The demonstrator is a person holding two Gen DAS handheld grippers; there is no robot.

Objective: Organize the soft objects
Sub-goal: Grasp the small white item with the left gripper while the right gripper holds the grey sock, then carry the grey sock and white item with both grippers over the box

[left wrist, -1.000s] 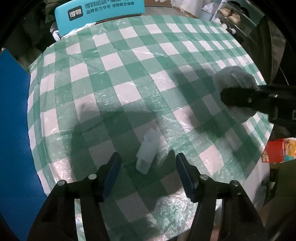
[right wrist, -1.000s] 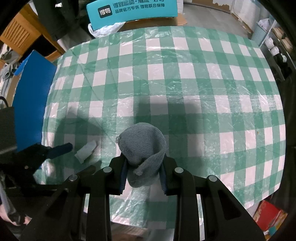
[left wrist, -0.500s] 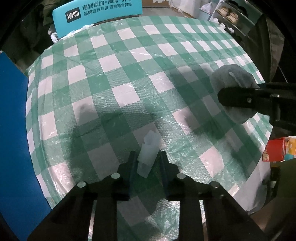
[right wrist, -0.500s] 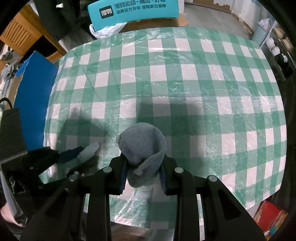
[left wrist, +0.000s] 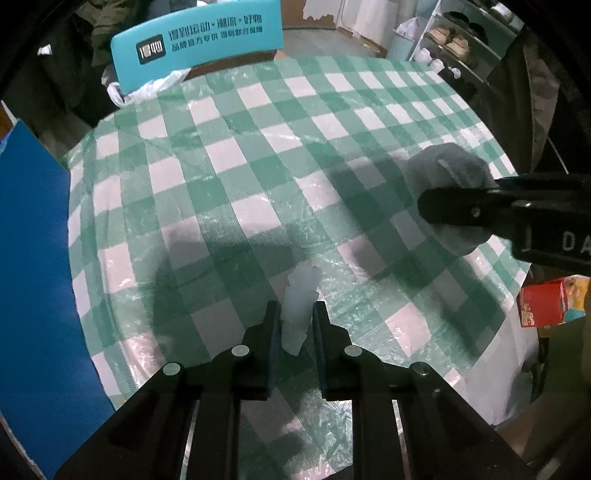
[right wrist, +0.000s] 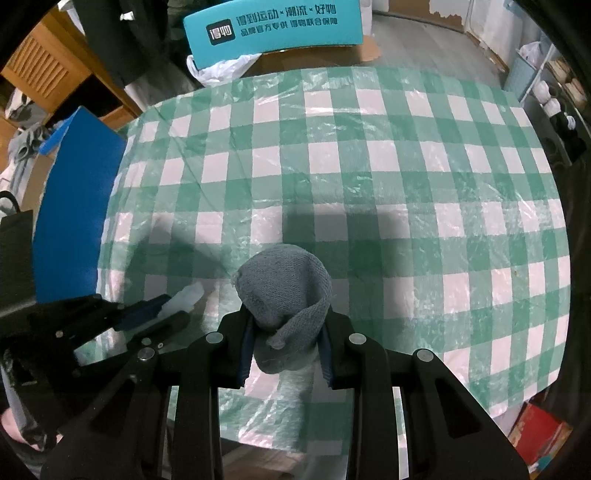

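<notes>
**A:** Quick, what step is this?

**B:** Both picked up, I'd say. My left gripper (left wrist: pixel 295 325) is pinched narrow on the white wad (left wrist: pixel 300 302), pads touching it on both sides. My right gripper (right wrist: pixel 286 332) is clamped on the grey sock (right wrist: pixel 284 291), which bulges up out of the jaws and flops over at the front.

**A:** Where are they relative to the table?

**B:** Both over the near edge of the checked cloth (right wrist: pixel 369 155). The wad's near end sits between my left fingers and its far end pokes out ahead; I can't tell if it's lifted or touching the cloth. The sock looks clear of the surface, but that's a guess from the angle. From the left camera the sock (left wrist: pixel 448 173) is off to the right, well apart from the wad.

**A:** Any bin or box to drop into?

**B:** None obvious. There's a blue board (left wrist: pixel 33 258) along the left edge of the table and a teal sign (right wrist: pixel 273 29) at the far side. Nothing else on the cloth.

**A:** Next move?

**B:** Probably carry both to one spot and set them down together. Needs a steady squeeze: the wad is small and held only at its end, so it could slip or twist. The sock is loose and droopy, so lower it until it rests before opening.
</notes>
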